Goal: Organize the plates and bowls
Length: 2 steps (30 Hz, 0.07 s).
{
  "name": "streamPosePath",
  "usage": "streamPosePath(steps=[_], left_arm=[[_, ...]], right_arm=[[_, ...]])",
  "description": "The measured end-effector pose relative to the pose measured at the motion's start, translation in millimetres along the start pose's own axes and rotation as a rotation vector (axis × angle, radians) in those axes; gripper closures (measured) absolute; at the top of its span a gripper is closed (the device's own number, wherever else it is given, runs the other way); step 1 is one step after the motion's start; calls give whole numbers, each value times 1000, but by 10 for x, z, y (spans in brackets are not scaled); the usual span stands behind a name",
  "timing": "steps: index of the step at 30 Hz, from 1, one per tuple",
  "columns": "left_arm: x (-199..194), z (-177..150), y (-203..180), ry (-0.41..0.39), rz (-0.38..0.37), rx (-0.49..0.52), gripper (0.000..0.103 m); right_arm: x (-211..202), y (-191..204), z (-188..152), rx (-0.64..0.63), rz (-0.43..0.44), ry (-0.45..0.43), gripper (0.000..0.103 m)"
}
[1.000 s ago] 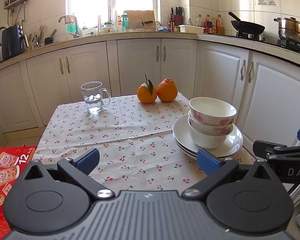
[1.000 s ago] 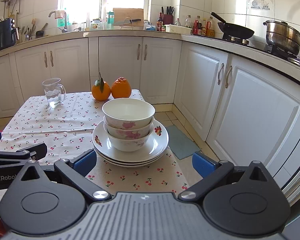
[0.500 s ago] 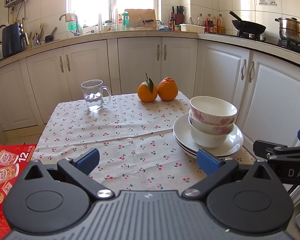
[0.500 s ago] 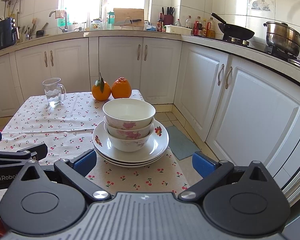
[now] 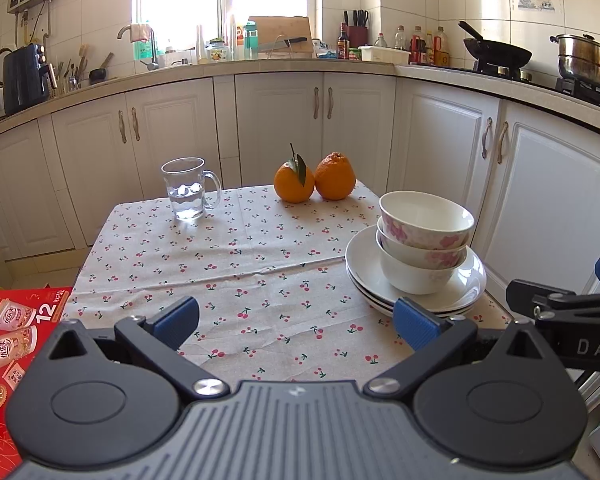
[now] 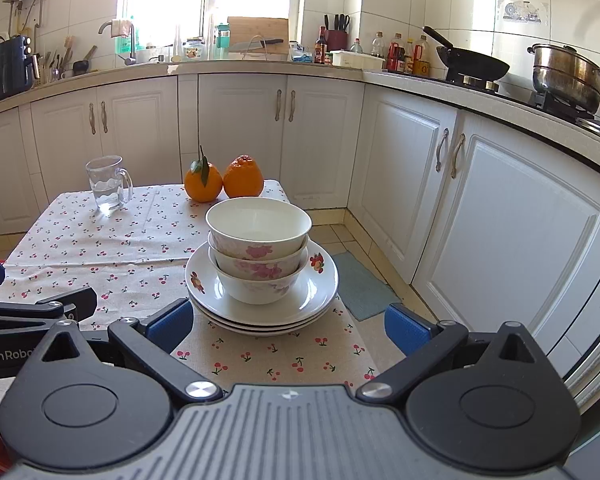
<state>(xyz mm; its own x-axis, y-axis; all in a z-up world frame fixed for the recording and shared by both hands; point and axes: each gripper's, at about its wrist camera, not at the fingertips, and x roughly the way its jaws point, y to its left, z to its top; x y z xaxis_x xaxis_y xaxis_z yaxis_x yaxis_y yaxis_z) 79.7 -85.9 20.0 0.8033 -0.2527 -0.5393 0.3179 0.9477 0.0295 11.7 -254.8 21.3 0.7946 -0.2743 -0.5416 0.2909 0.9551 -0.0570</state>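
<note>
Three nested floral bowls (image 6: 258, 256) stand on a stack of white plates (image 6: 320, 292) at the right side of the table; the bowls (image 5: 424, 240) and plates (image 5: 470, 286) also show in the left wrist view. My right gripper (image 6: 290, 326) is open and empty, just in front of the plates. My left gripper (image 5: 296, 320) is open and empty over the table's near edge, left of the stack. The right gripper's fingers (image 5: 556, 306) show at the right of the left view.
The table has a cherry-print cloth (image 5: 236, 264). A glass mug of water (image 5: 186, 188) and two oranges (image 5: 314, 178) stand at its far side. A red box (image 5: 8, 320) lies at left. White cabinets (image 6: 480, 208) stand close on the right.
Almost nothing has moved; both views have drifted very slightly. Both grippers stay open.
</note>
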Motion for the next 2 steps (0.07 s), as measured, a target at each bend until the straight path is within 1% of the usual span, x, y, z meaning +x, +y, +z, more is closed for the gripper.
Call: streamPosePath(steps=[2], left_arm=[[10, 5, 0, 4, -1, -1, 0]], right_arm=[[-1, 0, 3, -1, -1, 0, 0]])
